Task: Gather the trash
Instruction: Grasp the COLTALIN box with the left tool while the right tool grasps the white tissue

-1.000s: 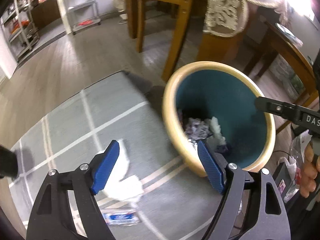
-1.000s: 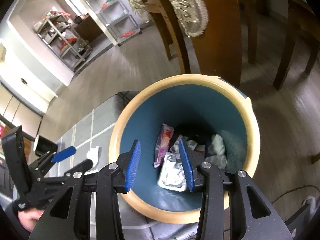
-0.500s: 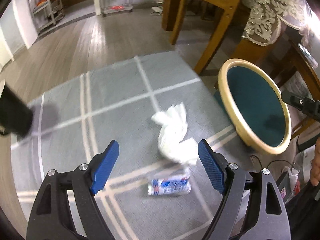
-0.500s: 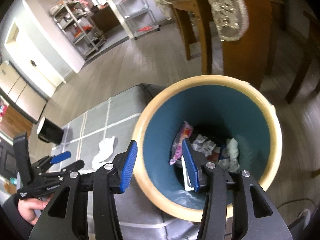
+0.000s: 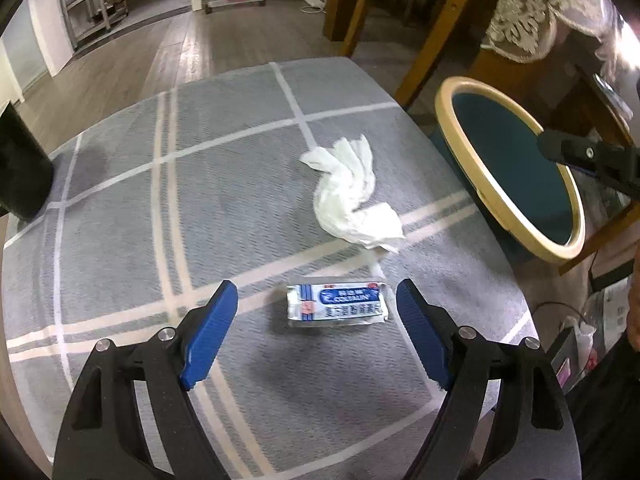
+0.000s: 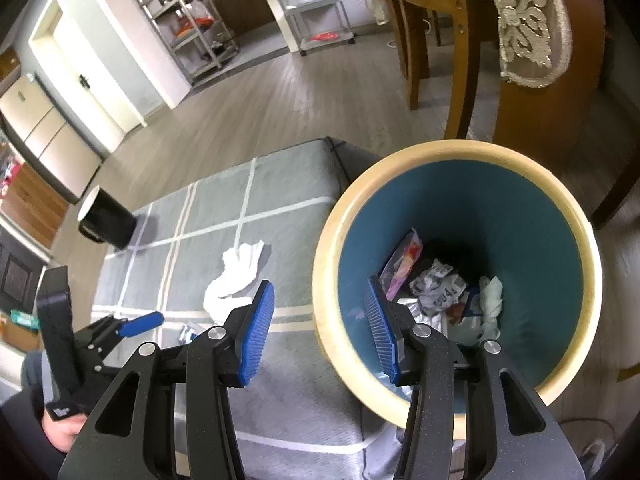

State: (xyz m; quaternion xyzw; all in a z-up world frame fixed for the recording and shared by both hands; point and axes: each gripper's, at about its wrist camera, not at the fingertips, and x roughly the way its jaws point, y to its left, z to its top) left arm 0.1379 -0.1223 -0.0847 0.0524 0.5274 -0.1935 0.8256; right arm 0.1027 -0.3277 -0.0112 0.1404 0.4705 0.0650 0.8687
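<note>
Since a second ago your left gripper [image 5: 316, 332] has swung off the bin [image 5: 472, 168] and out over the grey rug [image 5: 200, 200], and your right gripper [image 6: 320, 328] has slid so that only one of its pads is now over the bin's mouth.

Your left jaws stand wide and released, gripping nothing. Between their blue tips, slightly nearer the right one, lies the white and blue packet [image 5: 337, 305], flat on the rug and clear of both pads. Its long axis runs across the jaw gap, from one pad toward the other, printed face up. Beyond the tips, ahead and a little right, lies the crumpled tissue [image 5: 352, 192], its length running away from the jaws. The bin stands farther right, outside the right pad.

Your right jaws are parted about halfway and hold nothing; the bin's pale rim [image 6: 326, 312] passes between the pads. The right pad hangs over the trash inside, the left over the rug.

Both grippers point steeply down at the floor. Your left hand [image 6: 60, 432] shows at the lower left in the right wrist view, wrapped around the handle.
</note>
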